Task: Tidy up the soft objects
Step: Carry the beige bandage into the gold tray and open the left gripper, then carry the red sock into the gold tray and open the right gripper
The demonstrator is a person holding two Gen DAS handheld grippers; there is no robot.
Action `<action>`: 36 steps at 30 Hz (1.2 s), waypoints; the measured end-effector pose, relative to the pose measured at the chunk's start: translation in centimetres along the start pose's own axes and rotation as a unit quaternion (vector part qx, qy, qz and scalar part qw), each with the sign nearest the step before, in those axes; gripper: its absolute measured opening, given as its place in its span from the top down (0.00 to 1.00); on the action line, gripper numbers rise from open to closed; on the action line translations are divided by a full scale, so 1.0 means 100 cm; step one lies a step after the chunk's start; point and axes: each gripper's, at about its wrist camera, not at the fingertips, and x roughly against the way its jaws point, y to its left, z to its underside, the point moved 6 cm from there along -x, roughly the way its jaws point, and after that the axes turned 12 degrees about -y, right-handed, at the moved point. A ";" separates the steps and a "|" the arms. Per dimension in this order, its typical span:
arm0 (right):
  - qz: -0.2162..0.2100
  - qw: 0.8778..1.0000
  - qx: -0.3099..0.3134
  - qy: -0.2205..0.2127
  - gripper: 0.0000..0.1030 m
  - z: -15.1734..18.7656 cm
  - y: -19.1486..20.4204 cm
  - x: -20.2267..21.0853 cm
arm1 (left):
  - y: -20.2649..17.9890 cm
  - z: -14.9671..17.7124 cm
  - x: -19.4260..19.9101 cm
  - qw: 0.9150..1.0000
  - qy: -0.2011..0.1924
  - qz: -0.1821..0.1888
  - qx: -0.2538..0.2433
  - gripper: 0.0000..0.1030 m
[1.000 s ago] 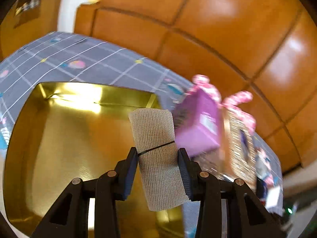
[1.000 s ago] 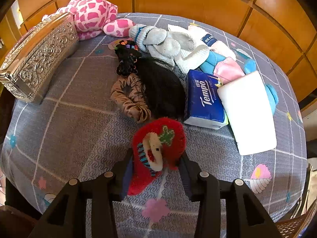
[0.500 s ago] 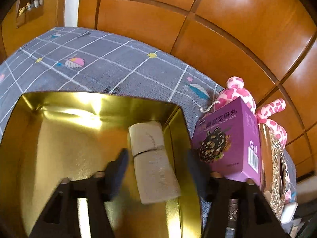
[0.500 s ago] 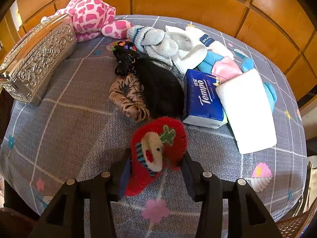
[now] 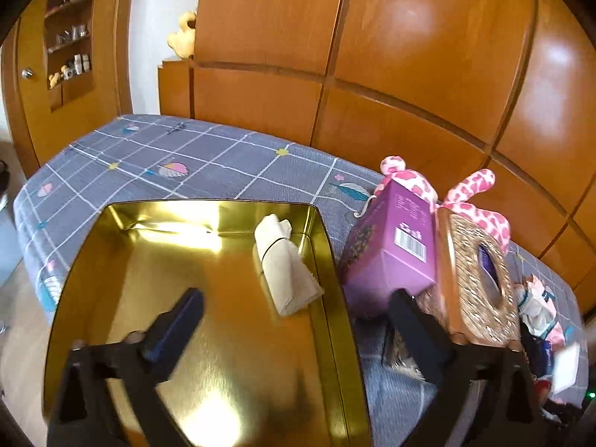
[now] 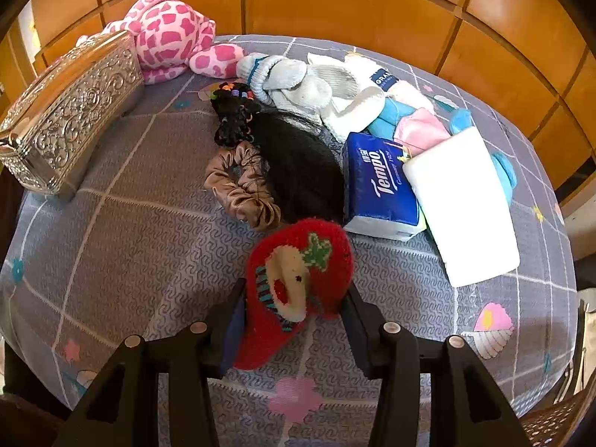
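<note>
In the left wrist view a rolled beige gauze cloth (image 5: 285, 265) tied with a black band lies inside the gold tin tray (image 5: 111, 223), against its right wall. My left gripper (image 5: 294, 305) is open and empty, raised above the tray. In the right wrist view my right gripper (image 6: 294, 301) is shut on a red knitted sock (image 6: 298, 279) with a cream face pattern, over the grey tablecloth (image 6: 130, 223). Beyond it lie a brown scrunchie (image 6: 242, 190), black hair piece (image 6: 298, 167), grey socks (image 6: 298, 82) and a pink spotted plush (image 6: 171, 26).
A purple box (image 5: 391, 253) and an ornate metal tissue box (image 5: 473, 272) stand right of the tray; the metal box shows in the right wrist view (image 6: 70, 108). A blue Tempo tissue pack (image 6: 380, 186) and white pack (image 6: 462, 205) lie on the right. Wooden panels behind.
My left gripper opened, let go of the gauze roll into the tray and drew back and up. The right gripper stayed shut on the red sock, nearly still.
</note>
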 end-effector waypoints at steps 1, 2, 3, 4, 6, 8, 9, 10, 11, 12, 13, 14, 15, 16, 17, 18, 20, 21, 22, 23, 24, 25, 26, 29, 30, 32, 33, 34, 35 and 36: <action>0.002 1.000 0.000 -0.002 0.52 0.000 0.000 0.000 | -0.001 0.001 0.005 1.000 -0.003 0.002 0.002 0.00; 0.004 1.000 -0.001 -0.006 0.52 0.001 0.000 0.001 | -0.002 0.003 0.011 1.000 -0.004 0.007 0.004 0.00; 0.007 1.000 0.000 -0.009 0.53 0.001 0.000 0.002 | -0.004 0.004 0.015 1.000 -0.003 0.008 0.004 0.00; 0.010 1.000 0.001 -0.014 0.53 0.002 0.001 0.002 | -0.006 0.006 0.020 1.000 -0.005 0.006 0.002 0.00; 0.014 1.000 -0.002 -0.023 0.54 0.004 0.001 0.005 | -0.010 0.009 0.025 1.000 -0.008 0.004 -0.001 0.00; 0.016 0.999 -0.008 -0.030 0.55 0.006 0.002 0.006 | -0.012 0.011 0.028 1.000 -0.009 0.001 -0.008 0.00; 0.018 0.999 -0.010 -0.034 0.56 0.006 0.002 0.007 | -0.014 0.014 0.032 1.000 -0.012 -0.003 -0.014 0.00; 0.019 0.999 -0.011 -0.037 0.56 0.007 0.002 0.008 | -0.014 0.015 0.034 1.000 -0.012 -0.006 -0.018 0.00; 0.022 0.999 -0.011 -0.040 0.57 0.007 0.003 0.009 | -0.014 0.016 0.035 1.000 -0.012 -0.008 -0.022 0.00; 0.025 0.999 -0.009 -0.043 0.57 0.007 0.003 0.009 | -0.015 0.018 0.036 0.999 -0.011 -0.016 -0.030 0.00; 0.027 0.999 -0.009 -0.047 0.58 0.008 0.004 0.010 | -0.015 0.019 0.037 0.999 -0.011 -0.020 -0.033 0.00; 0.029 0.998 -0.010 -0.050 0.59 0.008 0.004 0.011 | -0.014 0.020 0.038 0.999 -0.012 -0.023 -0.036 0.00; 0.030 0.998 -0.011 -0.051 0.59 0.007 0.004 0.011 | -0.014 0.021 0.038 0.999 -0.011 -0.025 -0.038 0.00; 0.031 0.998 -0.013 -0.053 0.60 0.007 0.004 0.012 | -0.014 0.022 0.039 0.999 -0.009 -0.026 -0.039 0.00; 0.033 0.998 -0.016 -0.054 0.60 0.007 0.004 0.012 | -0.014 0.023 0.040 0.999 -0.010 -0.028 -0.040 0.00; 0.033 0.998 -0.018 -0.055 0.62 0.007 0.004 0.012 | -0.013 0.024 0.041 0.999 -0.010 -0.031 -0.042 0.00; 0.034 0.998 -0.025 -0.056 0.63 0.006 0.004 0.014 | -0.014 0.025 0.042 0.999 -0.010 -0.030 -0.041 0.00; 0.034 0.997 -0.030 -0.055 0.64 0.006 0.004 0.015 | -0.014 0.025 0.043 0.999 -0.009 -0.030 -0.040 0.00; 0.031 0.997 -0.035 -0.055 0.65 0.005 0.004 0.016 | -0.013 0.025 0.044 0.999 -0.008 -0.029 -0.037 0.00; 0.026 0.997 -0.044 -0.055 0.67 0.004 0.003 0.017 | -0.013 0.025 0.044 0.999 -0.007 -0.027 -0.035 0.00; 0.016 0.997 -0.053 -0.056 0.69 0.002 0.004 0.020 | -0.012 0.026 0.044 0.999 -0.008 -0.026 -0.033 0.00; 0.006 0.996 -0.061 -0.058 0.70 0.000 0.004 0.022 | -0.011 0.026 0.045 0.999 -0.009 -0.027 -0.031 0.00; -0.003 0.996 -0.068 -0.060 0.70 -0.002 0.006 0.026 | -0.010 0.026 0.045 0.999 -0.009 -0.026 -0.030 0.00; -0.021 0.995 -0.068 -0.072 0.70 -0.011 0.015 0.035 | -0.008 0.027 0.046 0.999 -0.007 -0.022 -0.023 0.00; -0.026 0.995 -0.064 -0.075 0.70 -0.014 0.020 0.038 | -0.007 0.027 0.046 1.000 -0.008 -0.021 -0.022 0.00; -0.037 0.994 -0.052 -0.085 0.70 -0.021 0.032 0.046 | -0.003 0.027 0.046 1.000 -0.007 -0.024 -0.018 0.00; -0.044 0.994 -0.047 -0.091 0.70 -0.024 0.038 0.050 | -0.001 0.027 0.046 1.000 -0.006 -0.026 -0.015 0.00; -0.052 0.993 -0.041 -0.096 0.70 -0.028 0.044 0.054 | 0.000 0.028 0.045 0.999 -0.005 -0.028 -0.015 0.00; -0.059 0.993 -0.037 -0.100 0.70 -0.031 0.049 0.057 | 0.001 0.028 0.045 0.999 -0.005 -0.030 -0.015 0.00; -0.072 0.991 -0.032 -0.105 0.70 -0.036 0.057 0.062 | 0.003 0.028 0.044 0.999 -0.004 -0.033 -0.016 0.00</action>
